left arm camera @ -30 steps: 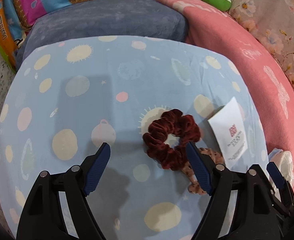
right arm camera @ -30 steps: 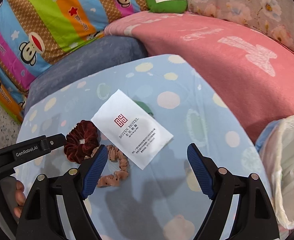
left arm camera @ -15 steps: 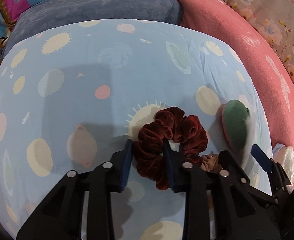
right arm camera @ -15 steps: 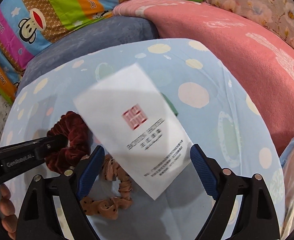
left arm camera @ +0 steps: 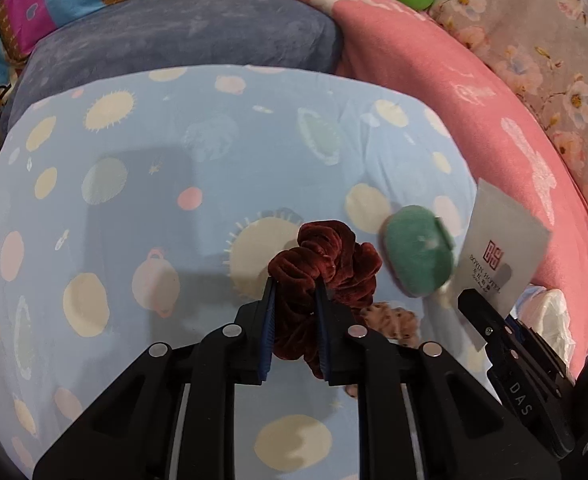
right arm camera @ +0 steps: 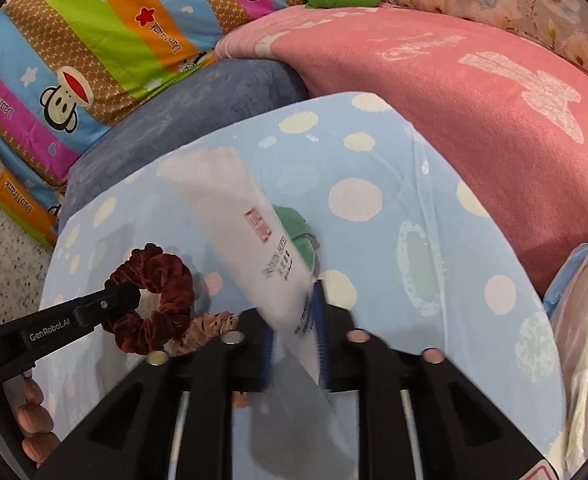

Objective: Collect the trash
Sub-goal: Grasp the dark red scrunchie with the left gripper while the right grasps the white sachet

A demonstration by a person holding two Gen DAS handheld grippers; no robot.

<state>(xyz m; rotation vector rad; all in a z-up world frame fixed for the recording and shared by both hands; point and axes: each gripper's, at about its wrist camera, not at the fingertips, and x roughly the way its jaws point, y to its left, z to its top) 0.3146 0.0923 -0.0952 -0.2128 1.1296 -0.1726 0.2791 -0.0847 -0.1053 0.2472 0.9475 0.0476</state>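
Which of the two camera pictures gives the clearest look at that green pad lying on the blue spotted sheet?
The left wrist view: the green pad lies almost fully exposed there, beside the dark red scrunchie. In the right wrist view only a sliver of it peeks out behind the white hotel packet.

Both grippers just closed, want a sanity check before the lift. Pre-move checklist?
1. Left hand-held gripper shut on dark red scrunchie; jaws just closed: ok.
2. Right hand-held gripper shut on white hotel packet; jaws just closed: ok.
3. Packet grip firm: cannot tell, packet blurred.
4. Trash bag within view at right: ok.
5. Spotted scrunchie and green pad not caught in either grip: ok.
6. Scrunchie really is trash: cannot tell.
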